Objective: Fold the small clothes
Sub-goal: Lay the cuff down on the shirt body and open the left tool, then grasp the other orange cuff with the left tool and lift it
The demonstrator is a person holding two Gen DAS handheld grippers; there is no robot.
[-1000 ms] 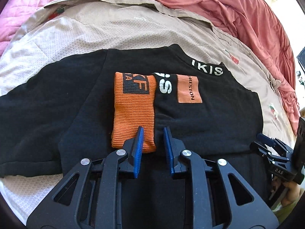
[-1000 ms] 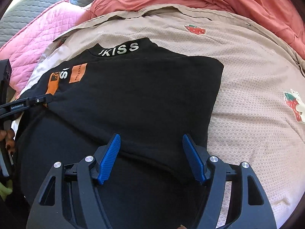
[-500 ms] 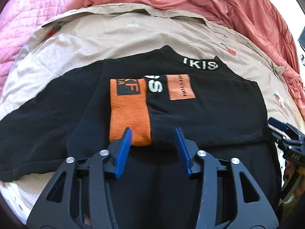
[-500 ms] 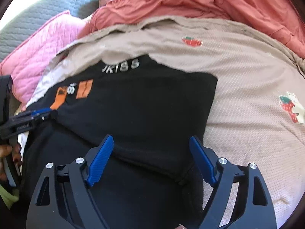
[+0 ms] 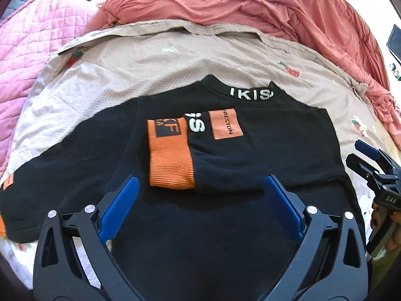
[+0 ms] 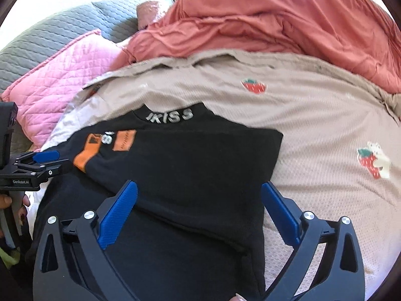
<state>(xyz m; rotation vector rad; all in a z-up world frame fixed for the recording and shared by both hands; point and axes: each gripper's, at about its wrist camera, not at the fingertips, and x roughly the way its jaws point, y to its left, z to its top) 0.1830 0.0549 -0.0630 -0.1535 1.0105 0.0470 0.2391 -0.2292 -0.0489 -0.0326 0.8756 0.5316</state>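
A small black sweatshirt (image 5: 263, 150) with white collar lettering lies flat on the bed, one sleeve folded across its chest. That sleeve ends in an orange ribbed cuff (image 5: 171, 161). In the left wrist view my left gripper (image 5: 200, 193) hovers just above the cuff's near end, jaws opening wide, nothing between them. The other sleeve stretches out to the left. In the right wrist view the sweatshirt (image 6: 200, 160) shows its folded right side, and my right gripper (image 6: 199, 199) hangs over the folded sleeve's edge, jaws opening, pads clear of the cloth.
The garment rests on a beige strawberry-print sheet (image 5: 130, 67), also seen in the right wrist view (image 6: 313, 125). A rumpled coral blanket (image 5: 250, 7) lies behind it, a pink quilt (image 5: 30, 50) to the left and a grey quilted pillow (image 6: 50, 35) beyond. A hand holds each gripper's handle.
Both grippers opened from partly closed to wide and lifted away from the sweatshirt. The left one let go near the orange cuff, which stays lying across the chest.
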